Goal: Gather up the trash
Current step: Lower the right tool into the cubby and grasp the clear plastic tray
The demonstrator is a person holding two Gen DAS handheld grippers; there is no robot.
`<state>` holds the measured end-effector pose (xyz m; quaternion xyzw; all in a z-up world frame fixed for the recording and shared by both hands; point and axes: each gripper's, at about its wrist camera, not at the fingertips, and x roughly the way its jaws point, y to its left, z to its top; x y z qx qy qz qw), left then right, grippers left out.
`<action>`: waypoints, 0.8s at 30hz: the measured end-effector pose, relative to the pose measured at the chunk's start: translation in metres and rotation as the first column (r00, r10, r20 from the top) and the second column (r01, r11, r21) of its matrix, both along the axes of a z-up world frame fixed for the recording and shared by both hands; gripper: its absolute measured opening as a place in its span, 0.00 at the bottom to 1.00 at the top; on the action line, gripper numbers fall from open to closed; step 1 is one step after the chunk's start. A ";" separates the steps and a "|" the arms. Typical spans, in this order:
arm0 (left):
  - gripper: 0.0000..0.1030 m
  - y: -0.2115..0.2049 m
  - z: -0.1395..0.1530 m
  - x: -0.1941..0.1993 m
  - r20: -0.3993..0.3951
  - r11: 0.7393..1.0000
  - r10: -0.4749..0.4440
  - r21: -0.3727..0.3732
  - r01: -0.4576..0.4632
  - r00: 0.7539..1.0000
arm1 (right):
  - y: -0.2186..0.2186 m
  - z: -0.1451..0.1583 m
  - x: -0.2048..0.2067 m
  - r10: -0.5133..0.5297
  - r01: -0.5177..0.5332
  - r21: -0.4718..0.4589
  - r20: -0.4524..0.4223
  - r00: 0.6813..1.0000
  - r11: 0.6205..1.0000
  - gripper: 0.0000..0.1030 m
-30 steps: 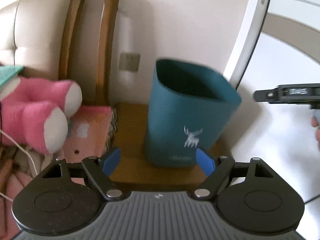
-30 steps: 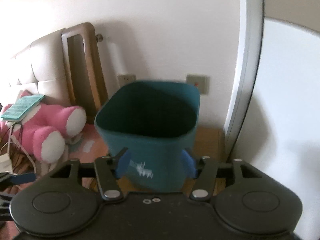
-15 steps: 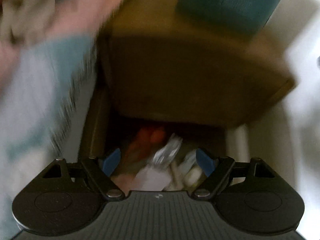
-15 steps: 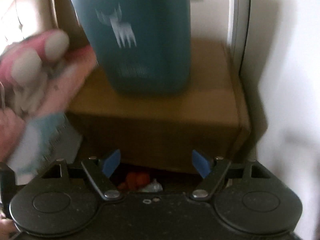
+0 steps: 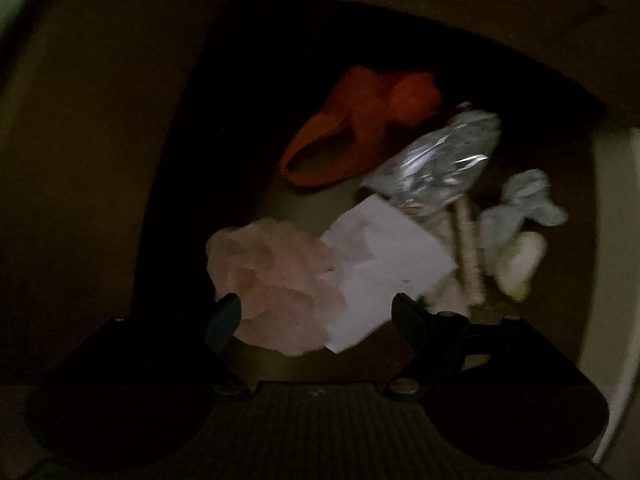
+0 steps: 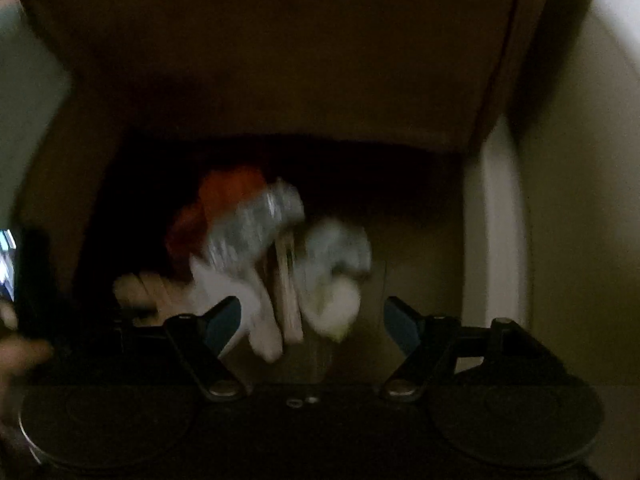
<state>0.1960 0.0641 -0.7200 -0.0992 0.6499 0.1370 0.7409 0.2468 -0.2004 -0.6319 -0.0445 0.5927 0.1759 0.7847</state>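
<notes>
- Down in the dim hollow under the wooden nightstand (image 6: 280, 60), the left hand-held gripper (image 5: 316, 316) points at the floor with its jaws wide apart and nothing in them.
- Just ahead of its fingertips, at 12 o'clock, lie a crumpled pink tissue (image 5: 276, 280) and a white sheet of paper (image 5: 384, 264), overlapping.
- Further out: an orange scrap (image 5: 360, 132) at 12, a silver foil wrapper (image 5: 436, 164) at 1, a pale blue wad (image 5: 520, 208) and a whitish lump (image 5: 520, 260) at 2.
- The right hand-held gripper (image 6: 312, 320) is likewise spread and empty, the blurred trash pile (image 6: 260, 248) just beyond it.
- The step looks like reaching for the first piece.
- Next, I'd judge, the left lowers so its pads straddle the tissue, then closes gently; soft paper may slip.
</notes>
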 end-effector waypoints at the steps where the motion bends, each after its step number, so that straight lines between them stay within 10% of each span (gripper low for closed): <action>1: 0.80 0.002 -0.010 0.004 -0.007 1.000 0.009 0.004 -0.009 1.000 | 0.000 -0.024 -0.006 0.000 -0.001 -0.010 -0.034 0.999 1.000 0.76; 9: 0.77 0.011 -0.065 0.003 -0.073 0.998 0.034 0.050 -0.030 0.997 | 0.002 -0.161 -0.043 -0.034 0.013 -0.090 -0.234 0.972 0.996 0.72; 15: 0.45 0.020 -0.086 0.003 -0.089 0.999 0.024 0.041 -0.021 0.996 | 0.006 -0.197 -0.057 -0.073 0.046 -0.098 -0.286 0.955 0.994 0.71; 19: 0.16 0.020 -0.087 0.002 -0.089 0.998 0.010 0.056 -0.005 0.996 | 0.020 -0.216 -0.059 -0.069 0.037 -0.108 -0.319 0.945 0.994 0.50; 24: 0.11 0.019 -0.077 -0.007 -0.073 0.997 0.013 0.076 -0.007 0.997 | 0.035 -0.225 -0.063 -0.074 0.025 -0.148 -0.334 0.940 0.989 0.05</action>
